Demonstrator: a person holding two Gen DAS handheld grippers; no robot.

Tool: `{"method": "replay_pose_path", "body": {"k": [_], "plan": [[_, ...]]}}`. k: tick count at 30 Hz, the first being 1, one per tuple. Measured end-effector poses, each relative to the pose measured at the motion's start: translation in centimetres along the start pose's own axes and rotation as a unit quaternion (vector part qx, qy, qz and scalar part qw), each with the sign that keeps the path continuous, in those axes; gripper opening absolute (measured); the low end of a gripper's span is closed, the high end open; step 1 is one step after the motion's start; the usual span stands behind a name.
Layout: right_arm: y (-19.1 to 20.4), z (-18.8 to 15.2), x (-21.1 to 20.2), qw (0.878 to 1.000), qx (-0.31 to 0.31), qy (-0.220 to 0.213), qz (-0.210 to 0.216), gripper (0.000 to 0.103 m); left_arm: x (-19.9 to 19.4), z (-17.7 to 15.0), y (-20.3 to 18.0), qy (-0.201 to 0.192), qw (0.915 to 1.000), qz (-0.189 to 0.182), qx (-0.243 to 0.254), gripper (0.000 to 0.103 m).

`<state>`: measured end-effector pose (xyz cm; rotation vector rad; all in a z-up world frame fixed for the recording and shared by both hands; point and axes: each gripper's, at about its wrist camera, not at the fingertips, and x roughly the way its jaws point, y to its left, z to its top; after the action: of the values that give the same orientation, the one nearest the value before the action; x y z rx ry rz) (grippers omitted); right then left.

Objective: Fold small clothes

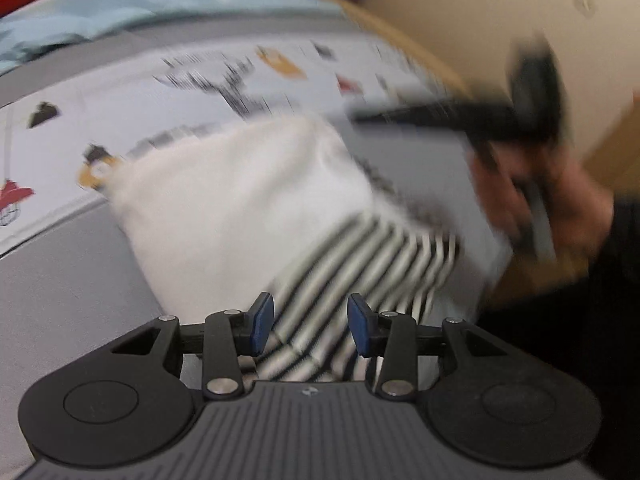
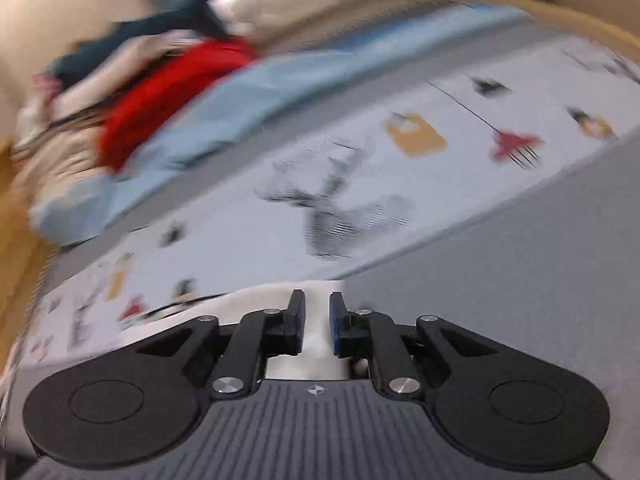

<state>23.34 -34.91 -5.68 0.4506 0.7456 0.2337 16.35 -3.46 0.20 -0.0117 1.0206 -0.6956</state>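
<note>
One garment [image 1: 248, 216], white with a striped part, lies on the grey table [image 1: 60, 300], seemingly light and limp; hems and corners are judged best gripped. Left gripper [image 1: 311, 322] is spread over stripes, pinching nothing. Right gripper [image 2: 317, 322] is narrowly parted over white cloth; a pinch cannot be told.

Each gripper [image 1: 311, 322] has black linkage arms with silver pivot screws, blue pads [image 1: 264, 322], round black discs at four and eight o'clock, ribbed grey housing. Hand [image 1: 536, 196] at three o'clock, dark sleeve [image 1: 624, 240].
</note>
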Motion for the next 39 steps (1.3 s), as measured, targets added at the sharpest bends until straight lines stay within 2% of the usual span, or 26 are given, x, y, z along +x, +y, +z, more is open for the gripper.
{"method": "replay_pose_path", "body": {"k": [3,5,7,9,10,14,17,18,20,22,23,25,26,27,28,32,36,39], "plan": [[0.7,-1.6,-2.2,0.992,-0.076,0.048,0.090,0.017,-1.1,0.9,1.3,-0.046,0.9980,0.018,-0.039,0.045],[1.0,-3.4,-2.6,0.980,-0.124,0.102,0.120,0.017,-1.2,1.5,1.8,-0.060,0.9963,0.032,-0.052,0.043],[0.9,-5.4,-2.0,0.969,-0.174,0.151,0.088,0.017,-0.8,2.2,1.8,-0.061,0.9953,0.047,-0.059,0.042],[0.1,-7.7,-0.5,0.952,-0.218,0.214,0.017,0.015,0.0,2.6,1.7,-0.058,0.9945,0.063,-0.060,0.033],[-0.4,-8.5,0.0,0.946,-0.228,0.230,-0.004,0.015,0.3,2.8,1.8,-0.056,0.9941,0.070,-0.062,0.030],[-1.0,-7.9,-0.2,0.955,-0.193,0.225,0.006,0.015,4.3,2.9,2.7,-0.012,0.9899,0.117,-0.079,0.024],[-0.1,-8.4,-0.4,0.950,-0.218,0.221,0.001,0.015,7.0,2.7,2.8,0.024,0.9848,0.157,-0.070,0.024],[0.0,-8.5,-0.6,0.951,-0.220,0.220,0.002,0.015,7.0,2.8,2.7,0.020,0.9847,0.159,-0.067,0.025],[-0.2,-8.0,-1.2,0.954,-0.211,0.214,0.007,0.015,5.9,3.0,3.3,-0.006,0.9850,0.138,-0.104,0.038],[-1.2,-6.6,-2.3,0.968,-0.176,0.181,0.017,0.018,4.5,2.9,4.4,-0.035,0.9810,0.115,-0.152,0.050],[-1.7,-5.5,-3.0,0.978,-0.143,0.150,0.023,0.022,3.8,2.8,5.0,-0.052,0.9775,0.109,-0.173,0.059],[-2.9,-3.8,-3.7,0.991,-0.083,0.102,0.036,0.038,3.2,2.4,6.4,-0.070,0.9691,0.104,-0.212,0.069],[-3.4,-3.2,-3.8,0.995,-0.052,0.079,0.036,0.053,3.5,2.2,7.4,-0.065,0.9645,0.099,-0.236,0.071],[-3.8,-2.7,-3.5,0.997,-0.034,0.065,0.029,0.061,3.8,2.0,8.2,-0.056,0.9610,0.092,-0.255,0.072],[-4.1,-2.6,-3.1,0.998,-0.020,0.059,0.018,0.062,4.2,1.8,8.8,-0.046,0.9575,0.083,-0.272,0.076],[-4.7,-3.3,-0.2,0.994,0.020,0.103,0.009,0.062,5.9,0.9,10.8,-0.022,0.9434,0.058,-0.326,0.080],[-4.5,-4.2,2.7,0.989,0.008,0.149,-0.007,0.063,7.4,0.8,12.1,-0.015,0.9381,0.035,-0.344,0.084],[-4.3,-4.6,3.6,0.988,0.007,0.156,-0.008,0.064,9.1,0.9,13.1,-0.009,0.9353,0.013,-0.354,0.087]]}}
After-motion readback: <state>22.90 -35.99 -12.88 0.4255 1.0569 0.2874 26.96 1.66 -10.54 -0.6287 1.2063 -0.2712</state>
